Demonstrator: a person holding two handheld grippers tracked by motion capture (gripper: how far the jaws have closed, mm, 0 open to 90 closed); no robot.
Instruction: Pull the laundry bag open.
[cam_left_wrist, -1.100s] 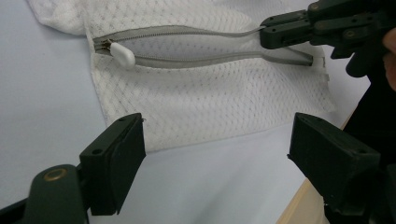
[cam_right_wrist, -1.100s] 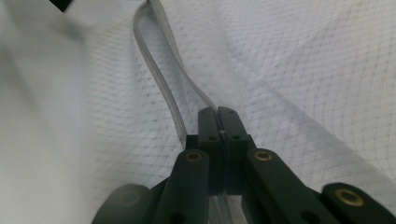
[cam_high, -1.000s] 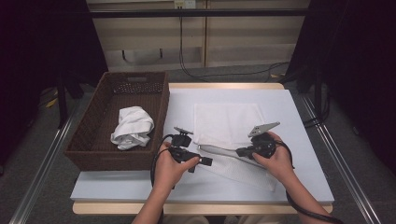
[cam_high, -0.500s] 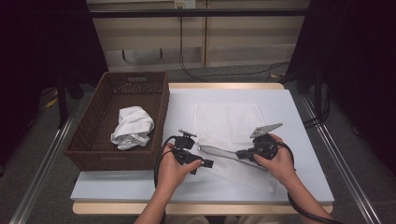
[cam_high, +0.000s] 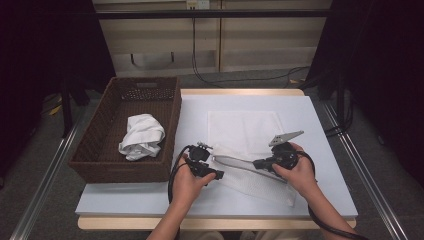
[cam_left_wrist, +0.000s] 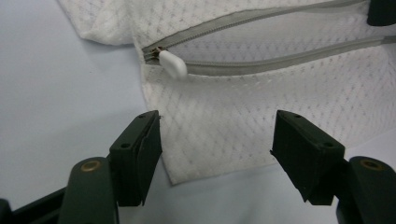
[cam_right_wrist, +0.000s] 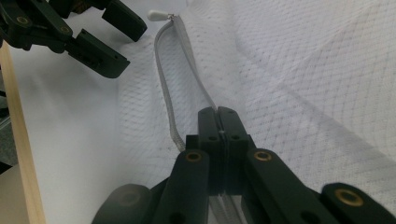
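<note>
A white mesh bag (cam_high: 252, 181) with a grey zipper (cam_high: 235, 162) lies flat near the table's front edge. My right gripper (cam_high: 257, 163) is shut on the bag's zipper edge (cam_right_wrist: 205, 100), with the jaws pressed together on the tape (cam_right_wrist: 218, 116). My left gripper (cam_high: 216, 175) sits at the bag's left end and its jaws have just been closing. They still stand apart (cam_left_wrist: 215, 140), with the bag's corner (cam_left_wrist: 210, 121) lying between them and no pad touching it. The white zipper pull (cam_left_wrist: 173, 64) rests at the zipper's closed end, just beyond the left jaws.
A brown wicker basket (cam_high: 95, 150) stands at the table's left with a crumpled white cloth (cam_high: 141, 136) inside. A flat folded white cloth (cam_high: 245, 125) lies behind the bag. The pale table top (cam_high: 320, 125) ends in a wooden front edge (cam_high: 125, 222).
The left gripper has edged slightly toward the bag's corner and its jaws have narrowed. The right gripper and the bag have kept still.
</note>
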